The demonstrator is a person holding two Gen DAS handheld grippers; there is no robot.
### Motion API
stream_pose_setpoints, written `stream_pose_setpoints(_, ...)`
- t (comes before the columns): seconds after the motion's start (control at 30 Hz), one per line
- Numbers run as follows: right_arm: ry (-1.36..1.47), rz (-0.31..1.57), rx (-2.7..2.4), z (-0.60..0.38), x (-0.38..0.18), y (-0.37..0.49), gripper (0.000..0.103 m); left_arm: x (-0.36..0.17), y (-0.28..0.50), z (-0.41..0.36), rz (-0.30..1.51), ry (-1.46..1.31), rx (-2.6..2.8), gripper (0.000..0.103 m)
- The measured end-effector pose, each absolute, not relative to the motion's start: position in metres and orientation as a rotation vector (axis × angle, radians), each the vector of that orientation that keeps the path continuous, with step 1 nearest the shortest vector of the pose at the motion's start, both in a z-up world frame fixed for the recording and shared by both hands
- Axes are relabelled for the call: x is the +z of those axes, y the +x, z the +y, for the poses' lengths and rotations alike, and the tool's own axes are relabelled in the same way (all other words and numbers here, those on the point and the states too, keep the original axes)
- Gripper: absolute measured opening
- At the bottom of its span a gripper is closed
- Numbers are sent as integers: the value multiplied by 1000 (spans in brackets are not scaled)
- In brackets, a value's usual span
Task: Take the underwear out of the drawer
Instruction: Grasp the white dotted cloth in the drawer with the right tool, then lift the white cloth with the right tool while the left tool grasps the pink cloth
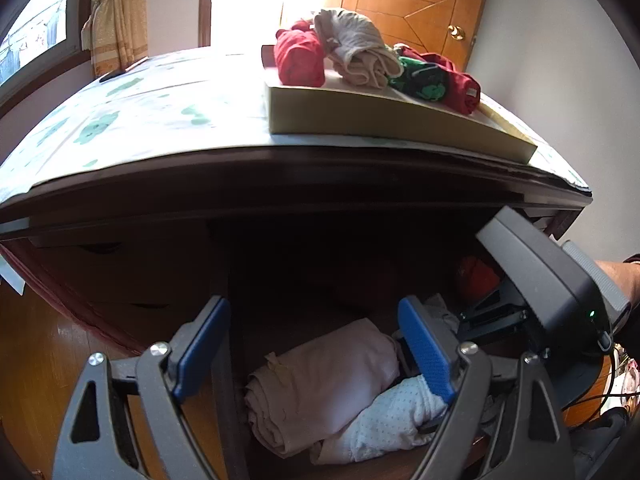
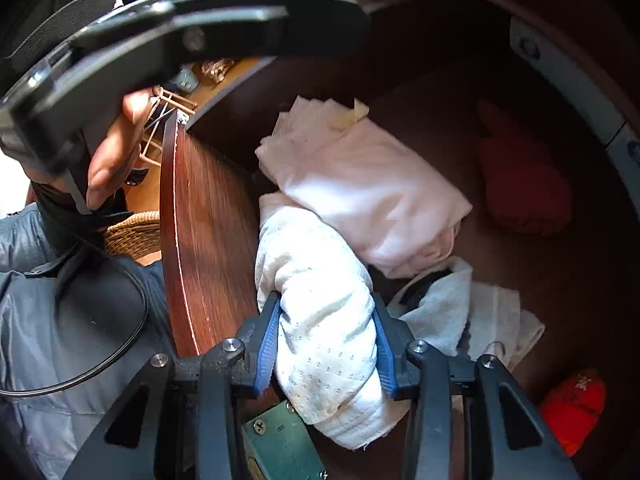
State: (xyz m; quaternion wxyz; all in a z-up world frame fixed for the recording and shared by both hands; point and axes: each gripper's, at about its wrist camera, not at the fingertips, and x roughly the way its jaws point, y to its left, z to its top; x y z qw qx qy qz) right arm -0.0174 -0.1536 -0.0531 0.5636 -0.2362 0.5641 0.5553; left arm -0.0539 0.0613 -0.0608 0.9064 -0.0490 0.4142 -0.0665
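Right tongs (image 2: 326,344) clamped mid-roll on the white dotted underwear (image 2: 320,300) at the drawer (image 2: 208,248) front, left tongs (image 1: 316,352) apart above: light, soft, squashy, so grip the bulk, not a loose edge.

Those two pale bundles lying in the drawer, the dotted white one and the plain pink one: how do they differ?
The dotted white bundle is speckled with tiny dots; the plain pink bundle has no pattern. The white one is a narrower roll; the pink one is a broader, flatter fold. The right hand-held gripper is clamped on the white one, while nothing grips the pink one, whose edge lies over the white one's far end. Both are soft folded cloth inside the drawer.
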Motion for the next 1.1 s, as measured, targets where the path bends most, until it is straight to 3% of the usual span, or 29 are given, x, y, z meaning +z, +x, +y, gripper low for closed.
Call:
stream_pose_setpoints(0.3,-500,1118,1209,-175,-33,-48,31,-62,-52,59,874,-93,-141,87)
stream_pose_setpoints(0.77,-288,1026,1183,-226,1,-38,30,-63,-40,55,930,-23,-161,87)
stream_pose_setpoints(1.1,-182,962,969,-283,11,-20,30,-89,-30,16,1062,229,-242,87)
